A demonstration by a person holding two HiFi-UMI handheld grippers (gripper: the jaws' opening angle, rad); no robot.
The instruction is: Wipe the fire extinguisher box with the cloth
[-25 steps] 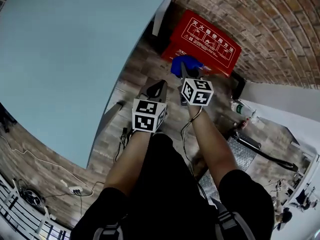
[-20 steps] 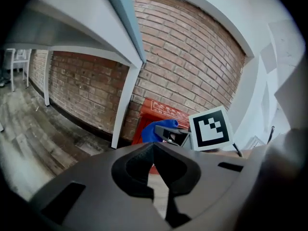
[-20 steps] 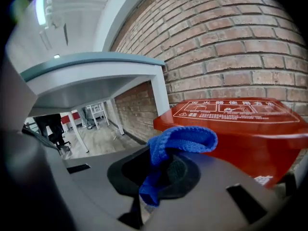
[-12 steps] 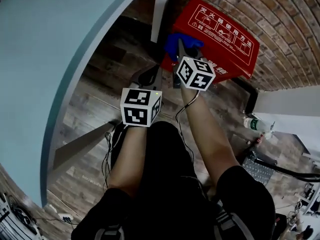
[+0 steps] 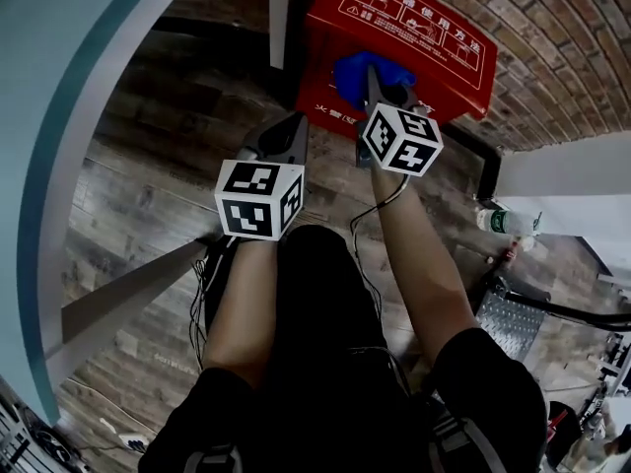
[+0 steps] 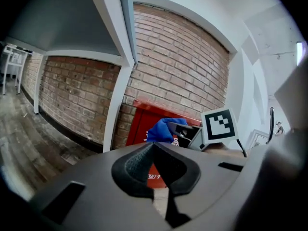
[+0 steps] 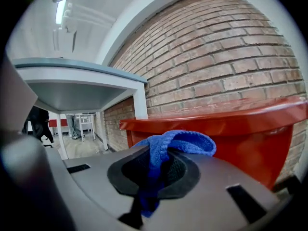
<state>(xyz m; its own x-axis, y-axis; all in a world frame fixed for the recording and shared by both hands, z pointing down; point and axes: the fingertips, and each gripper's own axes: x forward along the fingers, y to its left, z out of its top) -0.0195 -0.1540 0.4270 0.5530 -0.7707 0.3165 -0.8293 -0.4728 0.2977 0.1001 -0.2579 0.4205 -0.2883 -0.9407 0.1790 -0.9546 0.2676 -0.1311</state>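
**A:** What are you listing first, the largest item?

**B:** The table (image 5: 59,116), with a pale blue top, is filling 9 to 11 o'clock of the head view. Its white leg (image 5: 284,8) is standing at 12, just beside the box's left edge. The brick wall (image 5: 552,28) is running behind at 1 o'clock, and the wood-plank floor (image 5: 148,185) is spreading below.

**A:** Where is the task item sitting?

**B:** The fire extinguisher box (image 5: 419,18), red with white print on its lid, is sitting on the floor against the wall at 12 to 1 o'clock.

**A:** Is anything crowding it?

**B:** The table leg is crowding it on one side. A metal tread plate (image 5: 508,321) is lying at 4 o'clock, well apart.

**A:** What are the grippers doing?

**B:** The right gripper (image 7: 159,162) is clamping the cloth and hanging over the box's near upper edge. The left gripper (image 6: 154,146) is hovering at 11 o'clock of the person's lap, short of the box, jaw tips meeting with nothing between them.

**A:** And the cloth?

**B:** The cloth (image 7: 180,141) is blue and knitted, and it is bulging out of the right jaws in front of the box rim. I cannot tell whether it is touching.

**A:** What is the smallest item?

**B:** A plastic bottle (image 5: 501,222) is lying at 3 o'clock.
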